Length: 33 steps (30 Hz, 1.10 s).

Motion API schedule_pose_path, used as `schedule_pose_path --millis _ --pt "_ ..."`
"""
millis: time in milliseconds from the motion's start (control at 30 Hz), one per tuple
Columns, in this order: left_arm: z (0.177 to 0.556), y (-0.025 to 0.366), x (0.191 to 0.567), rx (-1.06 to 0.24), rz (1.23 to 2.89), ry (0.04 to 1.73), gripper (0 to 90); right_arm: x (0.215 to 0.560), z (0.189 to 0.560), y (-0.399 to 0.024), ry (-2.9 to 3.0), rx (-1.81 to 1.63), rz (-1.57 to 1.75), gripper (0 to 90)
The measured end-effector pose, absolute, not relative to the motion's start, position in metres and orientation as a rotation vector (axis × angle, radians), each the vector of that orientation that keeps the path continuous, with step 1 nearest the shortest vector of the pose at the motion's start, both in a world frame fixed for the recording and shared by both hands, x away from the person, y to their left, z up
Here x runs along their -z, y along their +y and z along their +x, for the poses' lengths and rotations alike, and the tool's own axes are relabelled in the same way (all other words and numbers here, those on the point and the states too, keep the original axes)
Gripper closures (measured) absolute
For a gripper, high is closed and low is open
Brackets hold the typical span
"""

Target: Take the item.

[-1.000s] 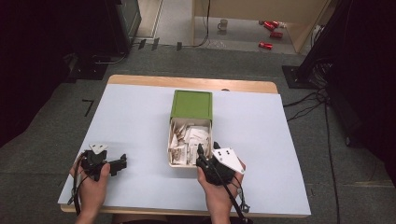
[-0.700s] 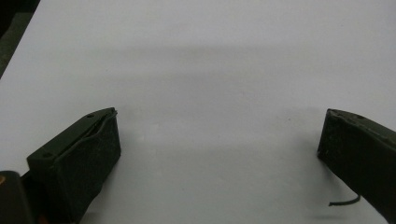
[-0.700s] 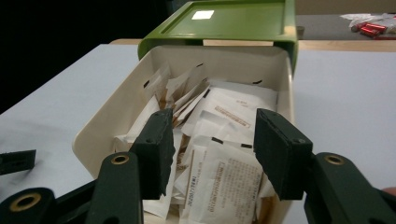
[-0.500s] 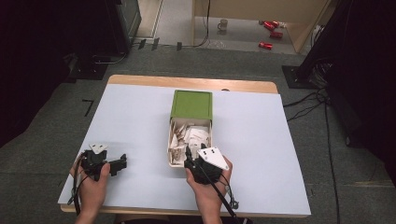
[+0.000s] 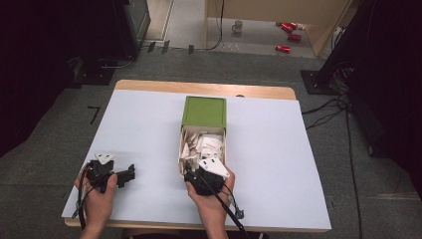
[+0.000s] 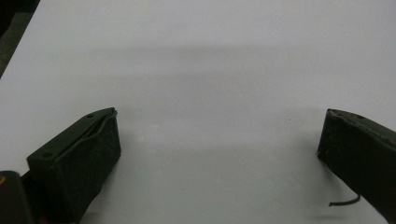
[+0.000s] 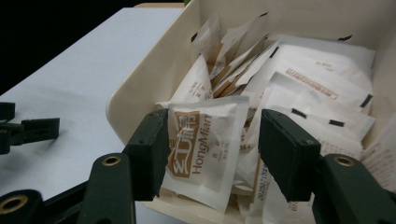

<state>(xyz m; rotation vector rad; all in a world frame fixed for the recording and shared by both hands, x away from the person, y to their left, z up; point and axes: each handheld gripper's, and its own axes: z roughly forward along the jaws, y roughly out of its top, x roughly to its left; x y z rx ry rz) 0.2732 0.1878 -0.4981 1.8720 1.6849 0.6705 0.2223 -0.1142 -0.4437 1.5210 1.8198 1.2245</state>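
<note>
The right hand-held gripper [image 7: 212, 154] is released, its jaws straddling one white-and-brown paper sachet [image 7: 205, 147] standing upright at the near end of the cream rectangular box [image 5: 182, 149] with its green lid [image 5: 204, 111]. The left hand-held gripper [image 5: 130, 174], also released, rests well apart on the white table [image 5: 278, 164]. One box holds many sachets.

A lab or studio: white-topped wooden table [image 5: 149, 124] on grey carpet [image 5: 64, 129], black equipment stands [image 5: 343, 64], trailing black cables [image 5: 323, 107].
</note>
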Motion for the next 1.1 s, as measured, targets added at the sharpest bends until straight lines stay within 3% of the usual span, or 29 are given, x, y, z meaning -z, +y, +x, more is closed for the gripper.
schedule_pose_path --millis 400,600,1100 --pt "0.273 0.188 0.498 -0.671 1.87 1.685 0.0 0.457 0.227 -0.103 1.868 -1.134 1.502 43.7" --pt "0.273 0.188 0.498 -0.67 1.87 1.685 0.0 0.46 0.226 -0.104 1.852 -1.127 1.513 56.6" --pt "0.273 0.188 0.498 -0.671 1.87 1.685 0.0 0.453 0.219 -0.113 1.787 -1.201 1.515 73.6"
